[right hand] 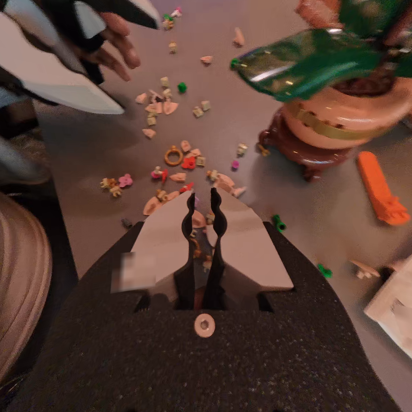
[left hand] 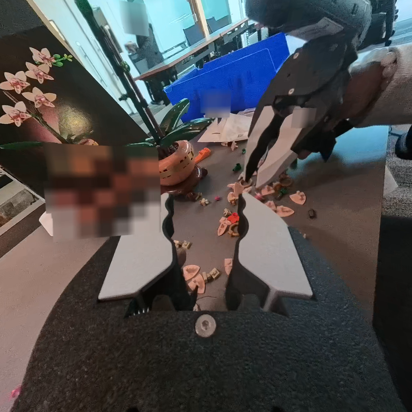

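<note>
Small loose building pieces lie scattered on a grey table (left hand: 338, 200): pale pink petal pieces (left hand: 297, 197), a red flower piece (right hand: 189, 162), a gold ring piece (right hand: 172, 157) and a pink flower piece (right hand: 125, 180). My right gripper (right hand: 202, 193) points down into this scatter with a narrow gap between its jaws; blurred pieces show through the gap and nothing is clearly clamped. It also shows in the left wrist view (left hand: 253, 182), tips on the pieces. My left gripper (left hand: 206, 197) is wide open and empty above the pieces; it shows in the right wrist view (right hand: 140, 68).
A brick-built orchid pot (left hand: 176, 165) with green leaves (right hand: 289, 66) stands by the scatter (right hand: 334, 124). An orange separator tool (right hand: 381, 191) lies beside it. A dark box with an orchid picture (left hand: 66, 100) stands left. A blue bin (left hand: 234, 78) and white paper bags (left hand: 227, 131) lie behind.
</note>
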Tool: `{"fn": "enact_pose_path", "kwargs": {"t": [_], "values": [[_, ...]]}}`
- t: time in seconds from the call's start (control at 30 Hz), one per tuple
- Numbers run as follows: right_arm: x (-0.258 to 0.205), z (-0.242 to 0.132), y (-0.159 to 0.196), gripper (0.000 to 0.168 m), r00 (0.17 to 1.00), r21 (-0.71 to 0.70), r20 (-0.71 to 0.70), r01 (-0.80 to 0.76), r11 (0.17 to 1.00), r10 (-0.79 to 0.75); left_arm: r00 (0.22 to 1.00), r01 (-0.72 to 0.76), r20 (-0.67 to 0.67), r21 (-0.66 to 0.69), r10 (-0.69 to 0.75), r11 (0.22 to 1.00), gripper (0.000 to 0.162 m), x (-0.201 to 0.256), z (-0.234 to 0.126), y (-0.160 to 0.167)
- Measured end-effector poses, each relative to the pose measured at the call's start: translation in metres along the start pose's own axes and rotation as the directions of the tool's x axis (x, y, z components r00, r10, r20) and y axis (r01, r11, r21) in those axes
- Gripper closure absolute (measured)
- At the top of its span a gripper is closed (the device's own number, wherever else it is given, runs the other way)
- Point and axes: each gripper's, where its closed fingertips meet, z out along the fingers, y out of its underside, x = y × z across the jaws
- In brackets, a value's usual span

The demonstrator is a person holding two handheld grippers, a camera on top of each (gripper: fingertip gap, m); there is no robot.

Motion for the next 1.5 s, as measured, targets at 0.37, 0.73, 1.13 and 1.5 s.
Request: {"fn": "enact_pose_path", "kwargs": {"t": [0.37, 0.73, 1.13, 1.5], "values": [[-0.011, 0.004, 0.006, 0.164, 0.998, -0.010, -0.004, 0.055, 0.998, -0.055, 0.993, -0.117, -0.033, -0.090, 0.114, 0.989, 0.113, 0.012, 0.003, 0.014], [-0.014, 0.023, 0.005, 0.158, 0.996, -0.057, -0.016, 0.081, 0.995, -0.082, 0.999, -0.046, -0.006, -0.051, 0.046, 0.998, 0.125, 0.010, 0.000, 0.007], [-0.054, -0.008, -0.063, 0.159, 0.856, 0.310, -0.180, 0.517, 0.798, -0.485, 0.723, 0.600, -0.399, -0.041, -0.564, 0.799, 0.135, 0.032, 0.002, -0.019], [-0.072, -0.013, -0.075, 0.159, 0.936, 0.471, 0.001, 0.309, 0.826, -0.351, 0.825, 0.465, -0.416, 0.114, -0.383, 0.878, 0.150, 0.038, -0.009, -0.033]]}}
